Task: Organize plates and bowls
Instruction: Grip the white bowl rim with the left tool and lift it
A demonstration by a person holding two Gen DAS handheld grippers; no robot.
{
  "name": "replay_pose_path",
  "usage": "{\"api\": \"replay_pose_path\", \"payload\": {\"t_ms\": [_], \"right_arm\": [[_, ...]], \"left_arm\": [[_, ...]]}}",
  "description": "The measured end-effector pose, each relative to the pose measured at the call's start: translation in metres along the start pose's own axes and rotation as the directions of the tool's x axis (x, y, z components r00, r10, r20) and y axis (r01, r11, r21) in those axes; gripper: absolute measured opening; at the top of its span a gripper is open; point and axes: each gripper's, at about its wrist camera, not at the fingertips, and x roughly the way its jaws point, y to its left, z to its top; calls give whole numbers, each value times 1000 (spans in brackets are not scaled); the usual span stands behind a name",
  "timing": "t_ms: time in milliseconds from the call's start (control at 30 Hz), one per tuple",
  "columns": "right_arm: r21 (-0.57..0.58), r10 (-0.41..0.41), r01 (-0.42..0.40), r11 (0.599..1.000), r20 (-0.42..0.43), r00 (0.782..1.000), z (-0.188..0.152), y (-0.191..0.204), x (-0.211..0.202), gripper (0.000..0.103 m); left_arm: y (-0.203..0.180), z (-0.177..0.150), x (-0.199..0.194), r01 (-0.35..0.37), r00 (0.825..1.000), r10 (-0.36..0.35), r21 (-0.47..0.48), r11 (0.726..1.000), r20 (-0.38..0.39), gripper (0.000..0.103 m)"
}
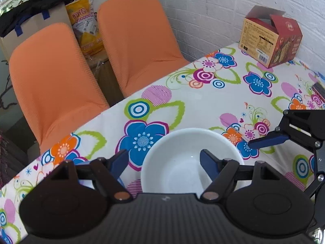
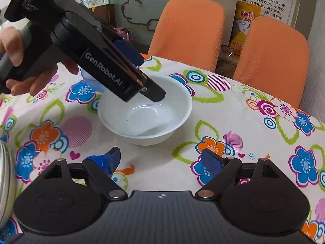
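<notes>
My left gripper (image 1: 163, 160) has its jaws spread wide across the near rim of the white bowl (image 1: 191, 160): one blue pad hangs outside the wall on the left, the other sits inside the hollow, and neither pad clearly presses the rim. From the right wrist view the same left gripper (image 2: 151, 85) slants down from the upper left into the bowl (image 2: 145, 109), a hand (image 2: 20, 65) wrapped round its grip. A pale blue cup (image 2: 91, 81) shows just behind that gripper, touching or nearly touching the bowl's far left side; I cannot tell which.

My right gripper (image 2: 161, 161) hovers released above the flowered tablecloth (image 2: 254, 134), its pads apart and empty, just short of the bowl. At the left edge of that view a curved metal rim (image 2: 7, 183) lies on the cloth.

The bowl stands upright near the table's edge. Further along the cloth, by the white brick wall (image 1: 213, 10), stands a red and tan carton (image 1: 270, 38). Beyond the table's edge are two orange chairs (image 1: 138, 40), and behind them a yellow bag (image 1: 85, 26) and a cardboard box (image 1: 38, 24) with dark fabric on top.
</notes>
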Motion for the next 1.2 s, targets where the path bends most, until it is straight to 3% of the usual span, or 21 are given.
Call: {"api": "replay_pose_path", "payload": {"t_ms": [300, 533, 600, 733, 933, 1200], "right_arm": [[-16, 40, -40, 999, -12, 999, 3, 4, 26, 74], [-54, 63, -59, 997, 70, 996, 8, 7, 36, 72], [-69, 46, -38, 997, 117, 992, 8, 10, 31, 71], [-86, 14, -1, 996, 160, 987, 13, 18, 9, 71], [-144, -38, 72, 987, 225, 974, 14, 48, -53, 72], [-161, -104, 136, 978, 194, 976, -23, 83, -115, 72]], "left_arm": [[3, -2, 33, 3, 997, -1, 23, 1000, -72, 77], [1, -4, 42, 12, 998, -14, -27, 1000, -63, 76], [-1, -4, 41, 19, 998, -21, -35, 999, -58, 68], [-8, 3, 17, 2, 1000, -3, -40, 999, -12, 68], [-36, 8, -50, -5, 998, 7, -25, 1000, 67, 68], [-103, -25, -108, 7, 995, -8, 11, 1000, 95, 70]]}}
